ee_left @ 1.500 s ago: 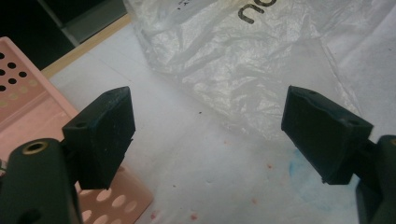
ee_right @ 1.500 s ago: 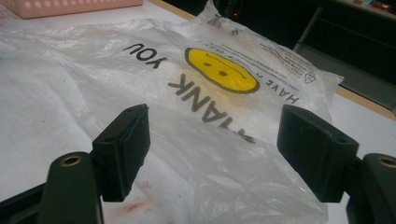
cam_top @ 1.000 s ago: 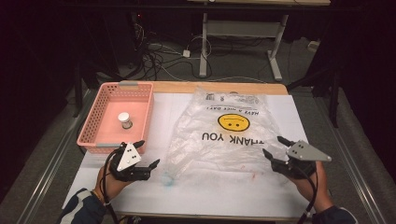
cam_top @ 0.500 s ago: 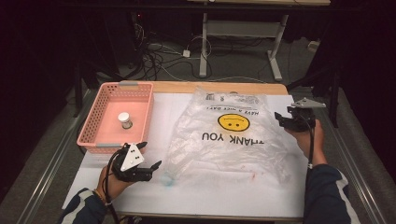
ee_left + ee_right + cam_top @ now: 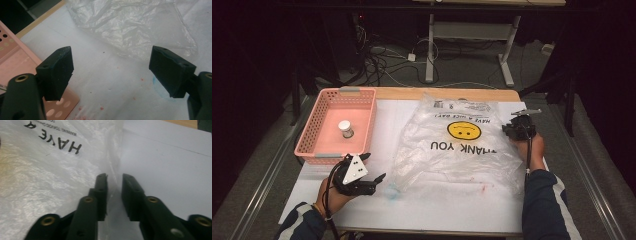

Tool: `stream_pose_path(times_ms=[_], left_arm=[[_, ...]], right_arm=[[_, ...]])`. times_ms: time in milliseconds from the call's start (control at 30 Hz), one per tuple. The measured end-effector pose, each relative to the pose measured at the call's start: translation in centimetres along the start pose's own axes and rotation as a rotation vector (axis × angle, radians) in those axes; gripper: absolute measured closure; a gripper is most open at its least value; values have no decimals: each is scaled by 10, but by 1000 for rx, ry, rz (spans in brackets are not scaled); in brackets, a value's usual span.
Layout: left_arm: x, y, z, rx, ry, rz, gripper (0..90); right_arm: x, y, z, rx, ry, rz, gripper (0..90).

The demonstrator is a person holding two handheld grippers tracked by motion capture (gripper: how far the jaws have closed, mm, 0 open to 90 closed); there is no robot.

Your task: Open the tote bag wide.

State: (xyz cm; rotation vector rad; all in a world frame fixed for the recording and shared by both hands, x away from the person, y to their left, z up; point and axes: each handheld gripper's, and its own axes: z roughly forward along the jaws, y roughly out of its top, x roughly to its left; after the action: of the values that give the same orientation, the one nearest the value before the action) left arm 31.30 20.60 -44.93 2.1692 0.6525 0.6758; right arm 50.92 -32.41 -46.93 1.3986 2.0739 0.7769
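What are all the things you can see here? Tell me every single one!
Plastic bag: one, clear with a yellow smiley face and black "THANK YOU" print, lying flat mid-table.
Basket: one, pink with holes, far left of the table.
Small jar: one, clear with a white lid, standing inside the basket.
Table: one, white top with a wooden far edge, some red and blue smudges on it.
Desk frame: one, white legs, on the floor beyond the table.
Cables: several, dark, on the floor.
Left gripper: one, black, jaws wide apart, near the bag's near-left corner.
Right gripper: one, black, jaws narrowly apart around the bag's right edge.
Sleeves: two, dark blue with white stripes.
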Motion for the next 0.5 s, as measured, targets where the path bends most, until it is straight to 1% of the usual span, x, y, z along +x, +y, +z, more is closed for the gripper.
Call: stream_pose_path(times_ms=[67, 133, 167, 233, 300, 367, 400, 433, 500], left_arm=[[0, 0, 0, 2, 0, 3, 192], [1, 0, 0, -1, 4, 1, 192], [1, 0, -1, -1, 5, 1, 192], [3, 0, -1, -1, 5, 2, 192], [4, -1, -1, 2, 12, 5, 192], [6, 0, -2, -1, 23, 7, 192], [8, 1, -3, -7, 27, 6, 192], [9, 1, -3, -10, 30, 6, 192], [11, 2, -5, -18, 36, 6, 192]], right_arm=[[3, 1, 0, 9, 2, -14, 891], [6, 2, 0, 20, -11, -26, 900], [7, 3, -1, 24, -30, -28, 900], [6, 2, -2, 31, -69, -4, 900], [3, 0, -5, 52, -116, 36, 900], [-1, -3, -10, 72, -151, 66, 900], [-4, -6, -13, 78, -156, 84, 900], [-5, -8, -16, 80, -164, 91, 900], [-6, -14, -22, 87, -173, 86, 900]])
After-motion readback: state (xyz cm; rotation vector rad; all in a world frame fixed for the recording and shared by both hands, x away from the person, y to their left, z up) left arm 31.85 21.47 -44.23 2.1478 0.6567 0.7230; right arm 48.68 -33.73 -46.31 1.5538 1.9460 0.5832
